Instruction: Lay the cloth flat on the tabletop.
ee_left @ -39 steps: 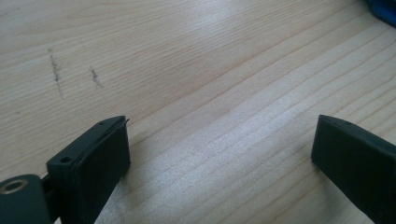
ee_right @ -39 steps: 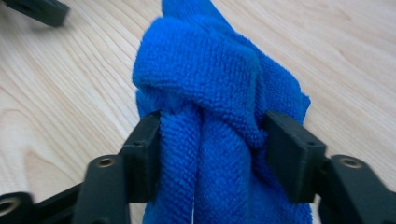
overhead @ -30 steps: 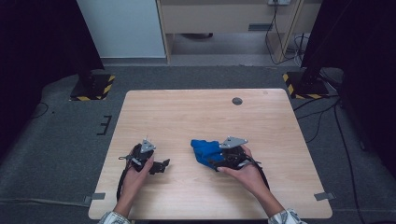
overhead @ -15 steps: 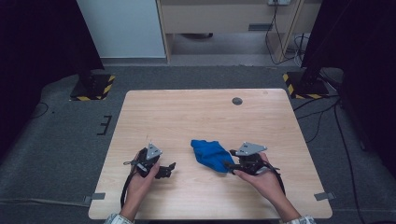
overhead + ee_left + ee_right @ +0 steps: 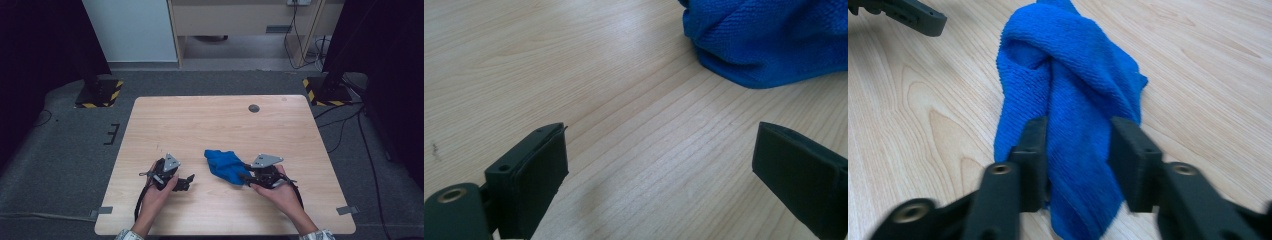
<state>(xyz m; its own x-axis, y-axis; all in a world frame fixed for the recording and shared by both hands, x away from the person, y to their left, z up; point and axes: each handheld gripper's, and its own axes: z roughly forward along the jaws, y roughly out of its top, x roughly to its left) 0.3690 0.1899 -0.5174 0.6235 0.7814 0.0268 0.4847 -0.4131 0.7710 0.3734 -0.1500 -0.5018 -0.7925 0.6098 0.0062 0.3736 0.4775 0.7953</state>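
A crumpled blue cloth [image 5: 225, 165] lies on the wooden table [image 5: 215, 120], near its front edge. My right gripper [image 5: 245, 176] sits at the cloth's right end. In the right gripper view its jaws [image 5: 1078, 150] press on a bunched fold of the cloth [image 5: 1068, 65] from both sides. My left gripper [image 5: 187, 181] rests low on the table, left of the cloth and apart from it. In the left gripper view it [image 5: 659, 170] stands wide open over bare wood, with the cloth [image 5: 774, 40] at the upper right.
A small dark round grommet [image 5: 254, 108] sits in the table near the far edge. Dark stands with yellow-black striped bases [image 5: 100, 92] [image 5: 325, 90] flank the table on the grey floor. A taped strip [image 5: 347, 210] marks the front right corner.
My right gripper has drawn back to the right and toward the front edge, and the cloth's right end has stretched after it. The left gripper has shifted slightly toward the front edge.
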